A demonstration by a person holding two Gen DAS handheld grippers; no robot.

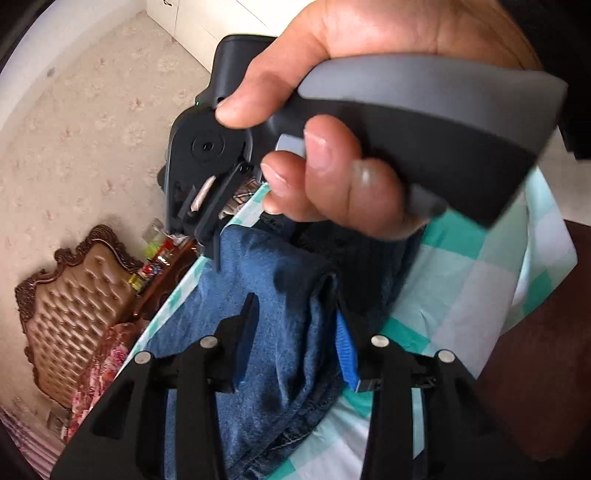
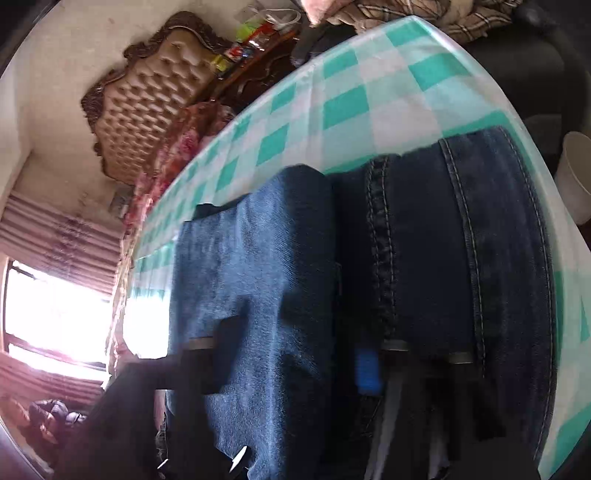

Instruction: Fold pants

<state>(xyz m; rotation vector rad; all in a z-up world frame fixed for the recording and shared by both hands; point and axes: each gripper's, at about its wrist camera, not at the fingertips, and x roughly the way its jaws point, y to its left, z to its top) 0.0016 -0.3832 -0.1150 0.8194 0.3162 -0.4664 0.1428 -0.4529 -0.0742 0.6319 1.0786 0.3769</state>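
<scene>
Blue denim pants (image 1: 280, 295) lie on a table with a teal-and-white checked cloth (image 1: 461, 280). My left gripper (image 1: 295, 332) is open, its black fingers with blue pads astride a raised fold of the denim. The right gripper's body (image 1: 221, 147), held in a hand, is ahead of it with its tip on the pants' far edge. In the right wrist view the pants (image 2: 424, 240) are folded in layers with seams showing, and my right gripper (image 2: 295, 350), blurred, is open with a fold of denim between its fingers.
The checked cloth (image 2: 332, 103) runs to the table's far edge. A tufted brown headboard (image 2: 155, 92) and floral bedding (image 2: 177, 155) stand beyond it. A white paper cup (image 2: 576, 173) sits off the right edge. Plaid cloth (image 2: 424, 14) lies at the far end.
</scene>
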